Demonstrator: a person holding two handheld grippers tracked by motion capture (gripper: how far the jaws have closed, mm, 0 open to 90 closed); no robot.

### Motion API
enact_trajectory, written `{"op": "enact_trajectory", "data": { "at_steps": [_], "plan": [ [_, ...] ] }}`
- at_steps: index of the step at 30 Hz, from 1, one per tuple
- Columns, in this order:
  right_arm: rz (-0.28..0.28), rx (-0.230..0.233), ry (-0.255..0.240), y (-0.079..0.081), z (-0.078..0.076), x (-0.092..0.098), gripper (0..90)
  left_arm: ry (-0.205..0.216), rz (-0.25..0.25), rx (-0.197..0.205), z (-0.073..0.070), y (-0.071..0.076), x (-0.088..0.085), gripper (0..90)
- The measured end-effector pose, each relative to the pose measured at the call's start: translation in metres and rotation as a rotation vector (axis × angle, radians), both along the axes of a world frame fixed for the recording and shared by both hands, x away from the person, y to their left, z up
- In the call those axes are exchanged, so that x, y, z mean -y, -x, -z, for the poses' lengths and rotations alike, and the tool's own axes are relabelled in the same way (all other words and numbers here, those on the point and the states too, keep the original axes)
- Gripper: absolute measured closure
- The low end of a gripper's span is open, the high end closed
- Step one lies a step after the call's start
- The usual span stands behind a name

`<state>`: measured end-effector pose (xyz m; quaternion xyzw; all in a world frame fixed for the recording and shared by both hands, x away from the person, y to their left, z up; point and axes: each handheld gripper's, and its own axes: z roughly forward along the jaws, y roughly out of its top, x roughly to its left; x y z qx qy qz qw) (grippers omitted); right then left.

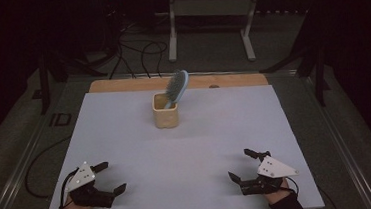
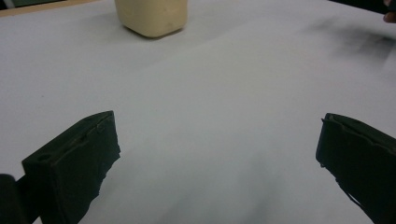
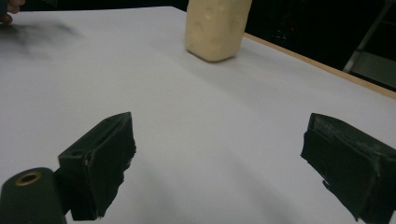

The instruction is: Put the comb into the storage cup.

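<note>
Both grippers, left (image 1: 110, 177) and right (image 1: 239, 165), sit spread wide at the worktop's (image 1: 126, 139) near corners, so I'd guess brush (image 1: 175, 87) next, lifting straight up out of the cup (image 1: 166, 115).

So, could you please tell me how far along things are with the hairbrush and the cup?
Done: the hairbrush stands leaning in the yellow cup. In hand: nothing; the left tongs and right tongs rest open near the table's front edge. What remains is unclear.
</note>
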<state>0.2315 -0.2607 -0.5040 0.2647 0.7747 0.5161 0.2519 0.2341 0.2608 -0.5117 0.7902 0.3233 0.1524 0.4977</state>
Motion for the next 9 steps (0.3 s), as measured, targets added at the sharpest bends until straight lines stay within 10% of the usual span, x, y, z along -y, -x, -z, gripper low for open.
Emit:
{"op": "enact_trajectory", "data": {
  "at_steps": [9],
  "plan": [
    [-0.002, 0.0, 0.002, -0.0002, 0.0002, -0.0002, 9.0, 0.007, 0.01, 0.001, -0.0014, 0.0007, 0.0009, 0.0]
  ]
}}
